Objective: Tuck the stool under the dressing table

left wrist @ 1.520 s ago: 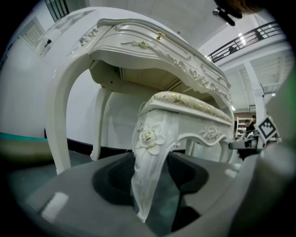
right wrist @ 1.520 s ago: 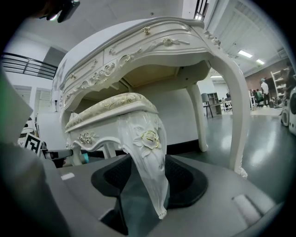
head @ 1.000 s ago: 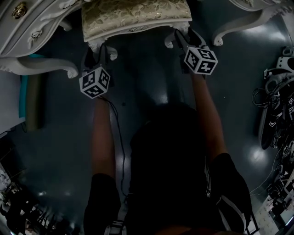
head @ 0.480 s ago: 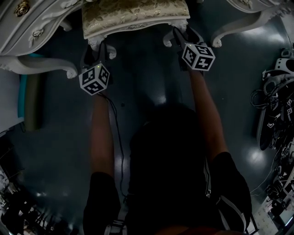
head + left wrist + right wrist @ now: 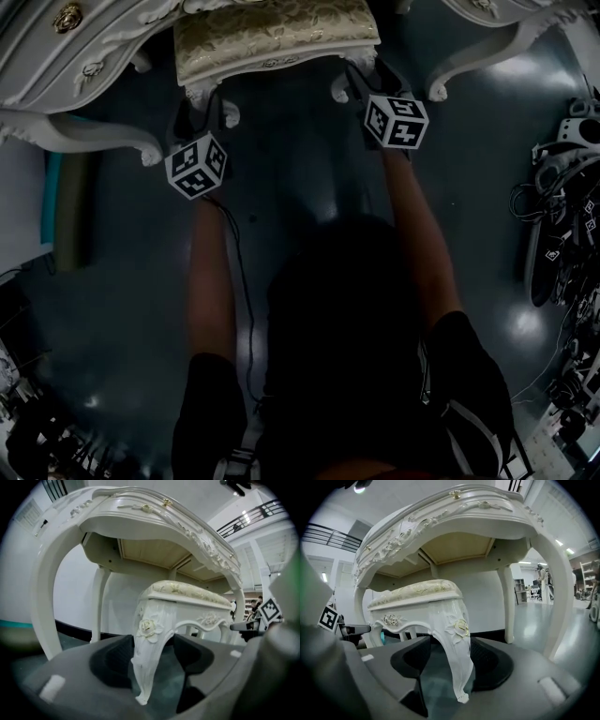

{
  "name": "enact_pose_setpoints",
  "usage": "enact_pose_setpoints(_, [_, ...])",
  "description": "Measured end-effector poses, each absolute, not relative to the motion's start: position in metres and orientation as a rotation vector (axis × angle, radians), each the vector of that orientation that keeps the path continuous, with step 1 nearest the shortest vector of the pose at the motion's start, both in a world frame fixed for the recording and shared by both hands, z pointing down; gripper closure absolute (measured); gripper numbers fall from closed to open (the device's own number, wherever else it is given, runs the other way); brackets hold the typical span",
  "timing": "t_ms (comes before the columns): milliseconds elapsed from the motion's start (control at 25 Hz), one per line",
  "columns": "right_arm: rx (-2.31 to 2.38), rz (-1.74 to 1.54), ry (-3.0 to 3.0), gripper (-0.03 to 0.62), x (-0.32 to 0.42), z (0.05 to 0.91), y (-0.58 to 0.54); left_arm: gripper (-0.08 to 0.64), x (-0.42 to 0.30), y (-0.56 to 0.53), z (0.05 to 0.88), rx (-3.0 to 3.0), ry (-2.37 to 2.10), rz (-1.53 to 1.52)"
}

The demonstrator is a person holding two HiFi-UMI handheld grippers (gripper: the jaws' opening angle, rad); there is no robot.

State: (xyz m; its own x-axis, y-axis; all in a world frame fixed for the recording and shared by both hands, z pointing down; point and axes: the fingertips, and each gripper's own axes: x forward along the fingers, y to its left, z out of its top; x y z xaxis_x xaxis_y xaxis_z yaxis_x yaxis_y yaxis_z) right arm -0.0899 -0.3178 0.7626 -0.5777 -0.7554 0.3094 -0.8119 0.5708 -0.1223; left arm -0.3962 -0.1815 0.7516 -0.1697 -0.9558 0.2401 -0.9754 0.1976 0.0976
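The white carved stool (image 5: 277,37) with its cream cushion stands partly beneath the white dressing table (image 5: 80,61). My left gripper (image 5: 204,105) is at the stool's front left leg (image 5: 147,663), and my right gripper (image 5: 361,82) is at the front right leg (image 5: 459,667). In each gripper view the leg stands between the dark pads, with floor showing beside it. Both pairs of jaws have just been opening around their leg, and neither visibly presses on it. The tabletop (image 5: 140,517) arches over the stool seat (image 5: 187,590).
The table's curved legs stand at left (image 5: 94,136) and right (image 5: 473,56) of the stool. Spare grippers with marker cubes and cables lie on the dark floor at the right (image 5: 562,216). A dark and teal object (image 5: 66,206) stands at the left. A cable (image 5: 239,281) trails from my left gripper.
Both grippers stay at the stool's front legs. The right marker cube has drifted slightly left in the head view; the stool has barely shifted.
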Motion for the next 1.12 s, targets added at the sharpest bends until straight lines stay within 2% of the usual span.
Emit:
enact_pose_setpoints(280, [1.308,0.358,-2.573,0.379,-0.083,0.759,-0.289,0.282,-0.397,-0.151,0.741,1.763,-2.300,0.106])
enact_pose_setpoints(360, [1.287,0.359,-2.558,0.425,-0.083,0.767,-0.280,0.287,-0.395,-0.141,0.740,1.749,-2.316,0.093])
enact_pose_setpoints(520, [1.289,0.382,-2.538,0.512,-0.079,0.780,-0.266,0.349,-0.386,-0.126,0.739,1.733,-2.332,0.065])
enact_pose_setpoints(720, [1.292,0.416,-2.496,0.592,-0.073,0.792,-0.254,0.413,-0.375,-0.116,0.742,1.738,-2.323,0.071])
enact_pose_setpoints(840, [1.288,0.456,-2.478,0.592,-0.068,0.796,-0.251,0.537,-0.369,-0.112,0.739,1.726,-2.333,0.057])
enact_pose_setpoints(1120, [1.212,0.587,-2.380,0.594,-0.063,0.781,-0.217,0.552,-0.342,-0.086,0.709,1.706,-2.232,0.122])
